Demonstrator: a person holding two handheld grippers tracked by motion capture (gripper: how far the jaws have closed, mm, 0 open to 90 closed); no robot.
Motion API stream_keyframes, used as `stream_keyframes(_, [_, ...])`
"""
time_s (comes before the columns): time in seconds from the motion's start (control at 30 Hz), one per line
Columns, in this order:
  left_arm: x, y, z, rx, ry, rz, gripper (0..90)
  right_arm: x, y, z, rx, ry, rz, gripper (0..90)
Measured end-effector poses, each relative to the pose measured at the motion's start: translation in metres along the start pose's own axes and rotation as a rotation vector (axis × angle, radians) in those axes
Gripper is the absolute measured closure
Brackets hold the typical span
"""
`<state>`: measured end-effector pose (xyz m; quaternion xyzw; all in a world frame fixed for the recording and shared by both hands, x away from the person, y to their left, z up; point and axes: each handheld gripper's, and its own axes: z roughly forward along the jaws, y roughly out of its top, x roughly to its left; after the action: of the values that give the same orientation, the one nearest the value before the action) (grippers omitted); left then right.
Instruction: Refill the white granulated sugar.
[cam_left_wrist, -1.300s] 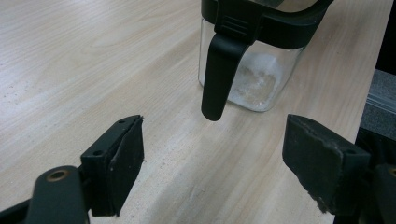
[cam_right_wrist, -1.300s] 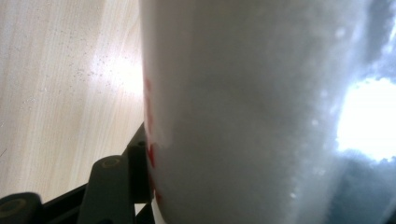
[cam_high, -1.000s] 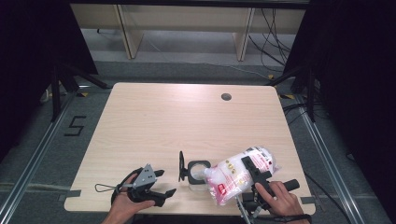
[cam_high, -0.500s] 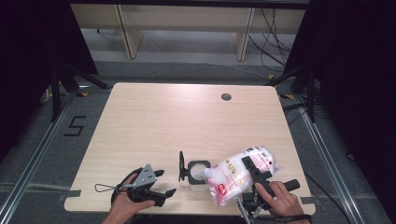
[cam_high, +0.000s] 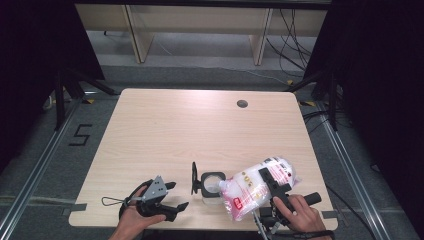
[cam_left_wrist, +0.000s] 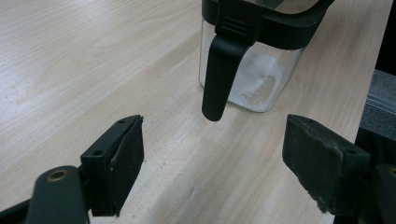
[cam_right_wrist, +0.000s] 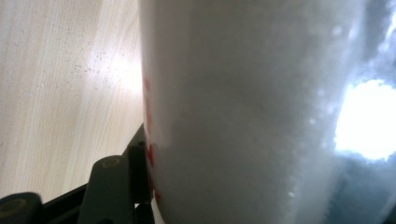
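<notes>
— Clear plastic, that bag (cam_high: 257, 187), packed with white grains and printed in red. The right gripper (cam_high: 274, 181) has its jaws clamped across the bag's middle, holding it tilted with the low end over the glass jar (cam_high: 212, 184).

— And the jar's place?

— Near the front edge of the counter (cam_high: 200, 125), just beside the bag, its black lid (cam_high: 194, 177) flipped up on the far side from the bag. In the left gripper view a thin layer of white grains lies on the jar's bottom.

— What does a good pour ask for, then?

— My judgement: keep the bag's mouth right above the opening, tip slowly, and let the grains run in a narrow stream. A soft bag can slump and dump all at once, so the grip should stay firm.

— The left gripper (cam_high: 167, 197)?

— Its jaws stand wide apart with nothing between them, resting on the counter and pointing toward the jar. It could steady the jar if it starts to slide.
</notes>
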<state>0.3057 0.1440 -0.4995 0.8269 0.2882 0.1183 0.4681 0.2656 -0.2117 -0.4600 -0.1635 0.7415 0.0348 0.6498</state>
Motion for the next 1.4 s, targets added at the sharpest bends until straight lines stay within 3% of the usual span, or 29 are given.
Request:
stream_keyframes(0.03, [-0.0001, 0.0001, -0.0002, 0.001, 0.003, 0.000, 20.3, 0.0000, 0.0000, 0.0010, -0.011, 0.000, 0.002, 42.9])
stream_keyframes(0.07, [0.0005, 0.0000, 0.0004, -0.004, 0.002, 0.003, 20.3, -0.0028, 0.0009, 0.0012, -0.016, -0.002, -0.032, 42.9])
stream_keyframes(0.1, [0.0002, -0.0001, 0.0002, -0.003, 0.002, -0.001, 20.3, -0.0027, 0.0016, -0.0001, 0.008, 0.024, -0.023, 42.9])
stream_keyframes(0.2, [-0.0001, 0.0000, -0.0005, 0.000, 0.003, 0.000, 20.3, -0.0024, 0.0007, 0.0013, -0.022, 0.000, -0.025, 42.9])
stream_keyframes(0.23, [-0.0002, 0.0000, -0.0004, 0.000, 0.004, -0.002, 20.3, -0.0058, 0.0014, 0.0018, -0.034, -0.005, -0.067, 42.9])
stream_keyframes(0.27, [-0.0002, 0.0000, -0.0003, 0.000, 0.003, -0.001, 20.3, -0.0017, 0.0005, 0.0009, -0.021, -0.006, -0.015, 42.9])
stream_keyframes(0.3, [-0.0002, 0.0000, -0.0003, 0.000, 0.003, -0.001, 20.3, -0.0011, 0.0004, 0.0003, -0.010, 0.001, -0.002, 42.9])
stream_keyframes(0.33, [-0.0002, 0.0000, -0.0003, 0.000, 0.004, 0.000, 20.3, -0.0050, 0.0008, 0.0008, -0.020, 0.000, -0.052, 42.9])
stream_keyframes(0.37, [-0.0002, 0.0000, -0.0003, 0.000, 0.004, 0.000, 20.3, -0.0050, 0.0008, 0.0008, -0.020, 0.000, -0.052, 42.9])
stream_keyframes(0.4, [0.0001, 0.0001, -0.0004, 0.000, 0.004, 0.001, 20.3, -0.0007, -0.0004, -0.0005, 0.001, -0.003, 0.000, 42.9])
stream_keyframes(0.47, [0.0005, 0.0006, -0.0013, 0.009, 0.007, 0.006, 20.3, -0.0041, -0.0006, 0.0009, -0.027, -0.015, -0.041, 42.9])
stream_keyframes(0.53, [0.0002, 0.0006, -0.0010, 0.003, 0.006, 0.000, 20.3, -0.0045, -0.0008, 0.0011, -0.031, -0.018, -0.045, 42.9])
stream_keyframes(0.63, [0.0016, 0.0013, -0.0013, 0.004, 0.002, 0.025, 20.3, -0.0044, -0.0007, 0.0015, -0.032, -0.012, -0.053, 42.9])
stream_keyframes(0.93, [0.0015, 0.0007, -0.0010, 0.000, 0.003, 0.026, 20.3, -0.0011, 0.0000, -0.0012, 0.008, 0.002, -0.015, 43.0])
stream_keyframes(1.03, [0.0016, 0.0007, -0.0007, 0.000, 0.003, 0.028, 20.3, -0.0043, 0.0013, 0.0002, -0.017, -0.008, -0.058, 43.0])
stream_keyframes(1.07, [-0.0002, 0.0000, -0.0007, 0.000, 0.006, -0.002, 20.3, -0.0034, 0.0014, -0.0003, -0.008, 0.000, -0.049, 43.0])
stream_keyframes(1.13, [-0.0002, 0.0000, -0.0007, 0.000, 0.006, -0.001, 20.3, -0.0040, 0.0013, 0.0006, -0.029, -0.022, -0.062, 43.0])
stream_keyframes(1.23, [-0.0003, 0.0000, -0.0007, 0.000, 0.006, -0.002, 20.3, -0.0036, 0.0013, 0.0004, -0.024, -0.018, -0.053, 43.0])
stream_keyframes(1.37, [0.0008, 0.0004, -0.0009, 0.000, 0.004, 0.016, 20.3, -0.0051, 0.0011, 0.0002, -0.023, -0.013, -0.062, 43.0])
stream_keyframes(1.4, [0.0014, 0.0006, -0.0009, 0.000, 0.003, 0.026, 20.3, -0.0026, 0.0001, 0.0002, -0.021, -0.016, -0.036, 43.0])
